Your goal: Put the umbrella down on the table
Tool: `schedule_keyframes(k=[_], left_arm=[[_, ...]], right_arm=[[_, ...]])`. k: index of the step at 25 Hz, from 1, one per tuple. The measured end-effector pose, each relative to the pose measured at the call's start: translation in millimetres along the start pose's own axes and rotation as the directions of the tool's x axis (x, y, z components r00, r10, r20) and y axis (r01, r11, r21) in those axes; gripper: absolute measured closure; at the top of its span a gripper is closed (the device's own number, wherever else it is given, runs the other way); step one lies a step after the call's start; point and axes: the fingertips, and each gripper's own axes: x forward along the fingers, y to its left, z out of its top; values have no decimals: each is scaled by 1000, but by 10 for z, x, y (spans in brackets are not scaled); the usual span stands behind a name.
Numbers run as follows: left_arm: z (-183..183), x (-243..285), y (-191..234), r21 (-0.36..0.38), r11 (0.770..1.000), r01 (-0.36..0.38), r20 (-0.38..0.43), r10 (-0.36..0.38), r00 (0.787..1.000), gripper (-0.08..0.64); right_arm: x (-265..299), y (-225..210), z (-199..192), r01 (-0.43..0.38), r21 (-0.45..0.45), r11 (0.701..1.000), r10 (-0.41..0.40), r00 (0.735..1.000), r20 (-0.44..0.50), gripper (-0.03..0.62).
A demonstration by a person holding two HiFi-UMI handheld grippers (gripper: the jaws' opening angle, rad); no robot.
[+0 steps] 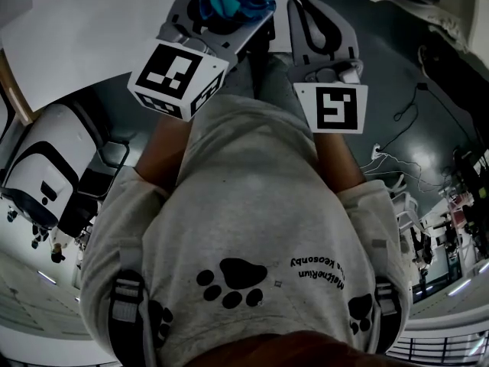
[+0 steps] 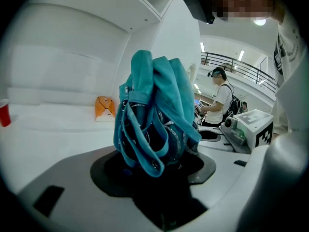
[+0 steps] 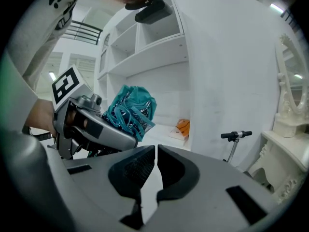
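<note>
Here, the white table (image 1: 84, 29) spreads out to the left of the umbrella (image 2: 154, 115) in the head view. Below the umbrella in that same view, the person's grey shirt (image 1: 252, 228) with black paw prints fills the middle. In the right gripper view, white shelves (image 3: 145, 42) rise behind the umbrella.

The left gripper (image 2: 159, 173) has its fingers spread wide and clamped on the umbrella, a folded teal bundle with dark folds inside that stands up out of the dark pads. The umbrella is held up in the air by this gripper. No view shows it resting on the table.

To the right of the umbrella in the head view, the right gripper (image 3: 155, 161) has its fingers drawn together, with only a thin slit between them and nothing in it.

Far behind the umbrella and to its right, in the left gripper view, another person (image 2: 222, 98) stands in a white top. An orange thing (image 2: 105, 108) lies on the white surface just left of the umbrella. A red cup (image 2: 4, 112) stands well to its left, at the picture's edge.
</note>
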Motion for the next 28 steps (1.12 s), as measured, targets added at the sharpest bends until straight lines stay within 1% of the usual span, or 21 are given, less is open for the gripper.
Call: schedule_keyframes(k=[4, 10, 17, 28], left_arm=[[13, 100, 60, -5, 1000, -15, -14, 15, 1000, 291], [-21, 199, 177, 6, 999, -31, -43, 31, 999, 291], [-60, 415, 327, -33, 998, -47, -68, 45, 997, 291], [-135, 653, 469, -91, 995, -50, -111, 40, 993, 291]], right_arm=[[71, -78, -23, -9, -5, 1000, 9, 1000, -7, 551], [169, -114, -72, -8, 0, 1000, 8, 1000, -9, 551], [291, -206, -174, -11, 17, 1000, 12, 999, -32, 551], [466, -367, -246, -3, 29, 1000, 5, 998, -58, 551]])
